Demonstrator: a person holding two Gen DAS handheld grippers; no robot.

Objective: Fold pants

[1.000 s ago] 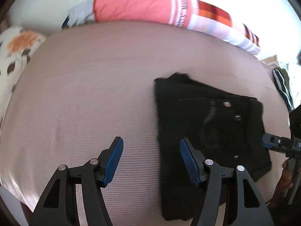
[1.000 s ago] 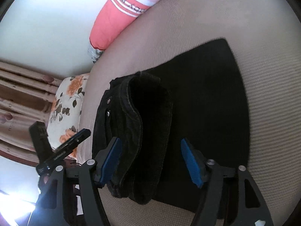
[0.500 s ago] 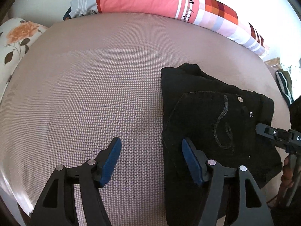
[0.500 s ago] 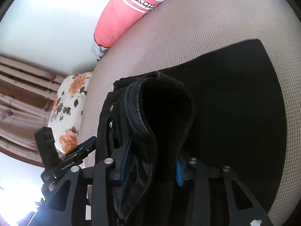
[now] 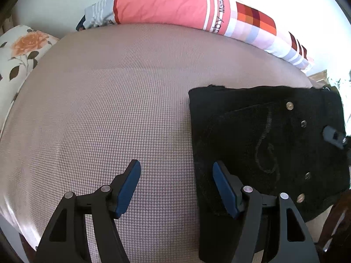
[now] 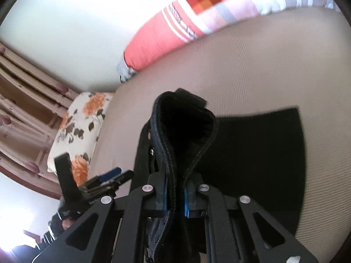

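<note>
Right tongs point(image 6: 175, 194) closing, pads pinching waistband of black pants point(image 6: 252, 149), lifting it off bed point(image 5: 109, 109). Left tongs point(image 5: 175, 186) gaping wide, gripping nothing, hovering at pants' edge.

light: bright daylight, wall point(image 5: 54, 2) above jaws blown out | blur: bolster point(image 6: 197, 15) smeared beyond right jaws | edges: fisheye-bent, dark corners
</note>
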